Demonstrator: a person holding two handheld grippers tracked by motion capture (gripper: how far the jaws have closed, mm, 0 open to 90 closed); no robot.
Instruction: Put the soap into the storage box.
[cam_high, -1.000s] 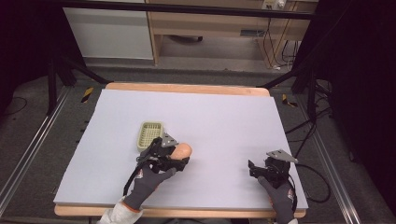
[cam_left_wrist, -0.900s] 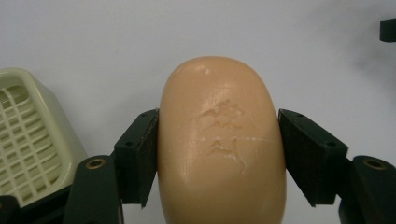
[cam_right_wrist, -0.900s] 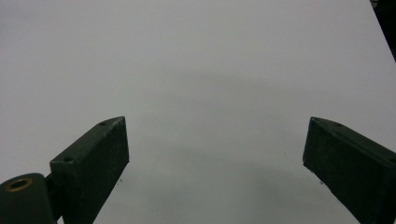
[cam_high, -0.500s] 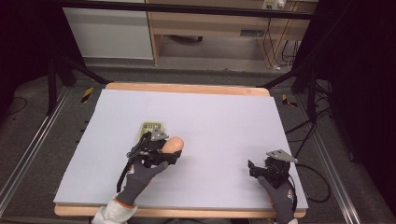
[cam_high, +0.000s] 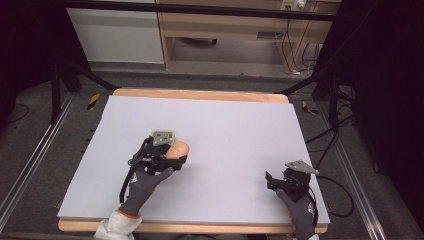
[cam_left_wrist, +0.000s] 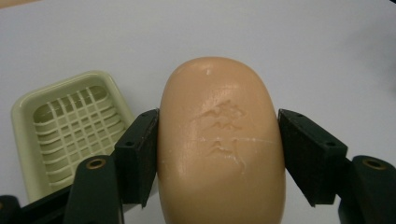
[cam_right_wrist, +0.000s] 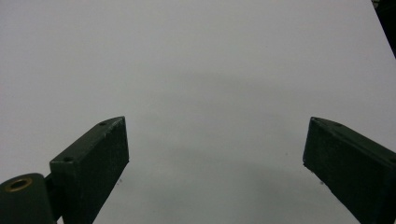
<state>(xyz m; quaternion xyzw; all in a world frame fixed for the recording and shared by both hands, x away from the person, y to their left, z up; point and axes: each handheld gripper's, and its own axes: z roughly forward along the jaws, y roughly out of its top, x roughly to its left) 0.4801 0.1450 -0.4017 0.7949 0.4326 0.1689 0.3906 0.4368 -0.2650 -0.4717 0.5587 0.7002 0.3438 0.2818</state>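
Note:
A peach-coloured bar of soap (cam_left_wrist: 219, 149) with a stamped mark sits between the jaws of my left gripper (cam_left_wrist: 218, 126), which is shut on its two long sides. In the high view the left gripper (cam_high: 172, 156) is left of the table's middle, the soap (cam_high: 179, 148) sticking out to its right. A pale green soap dish (cam_left_wrist: 70, 130) with a grid floor lies on the table just left of and below the soap. My right gripper (cam_high: 274, 182) rests near the front right of the table, its jaws (cam_right_wrist: 215, 135) wide open above bare surface.
The table top is a pale lilac-grey sheet (cam_high: 235, 130) on a wooden board with its edge (cam_high: 200, 94) showing at the back. Black cables (cam_high: 340, 185) trail off the right side. Cabinets (cam_high: 120, 35) stand beyond the table.
My left gripper has carried the soap a little to the left and away from me, over the soap dish, which it now covers in the high view. The right gripper has not moved.

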